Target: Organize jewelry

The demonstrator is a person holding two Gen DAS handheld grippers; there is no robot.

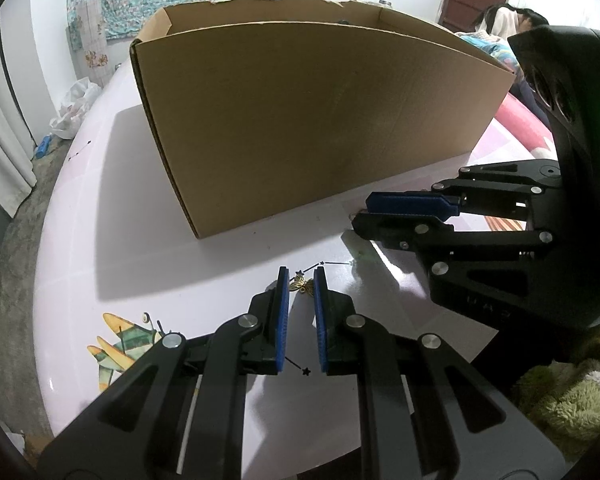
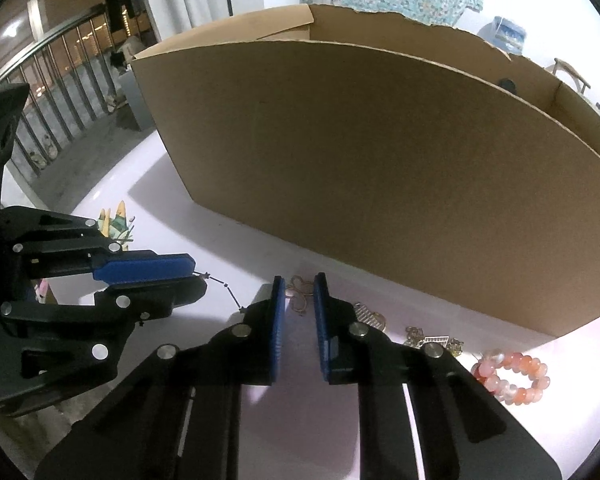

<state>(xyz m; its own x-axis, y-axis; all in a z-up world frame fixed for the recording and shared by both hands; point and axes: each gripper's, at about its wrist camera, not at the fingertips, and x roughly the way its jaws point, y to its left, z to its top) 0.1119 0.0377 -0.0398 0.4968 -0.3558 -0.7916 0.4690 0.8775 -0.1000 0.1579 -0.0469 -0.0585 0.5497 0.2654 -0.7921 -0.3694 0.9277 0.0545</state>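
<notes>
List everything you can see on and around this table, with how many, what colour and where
cardboard box: one, brown, open-topped, standing on the table behind the jewelry
table: one, pale pink, glossy, with a printed airplane picture
star chain: one, dark, lying on the table, running from the left gripper toward the right
gold butterfly charm: one, between the left gripper's pads
looped wire piece: one, rose-gold, between the right gripper's pads
gold pieces: a small cluster, count unclear, right of the right gripper
bead bracelet: one, pink-orange, far right
left gripper: black with blue pads, nearly closed
right gripper: black with blue pads, nearly closed
</notes>
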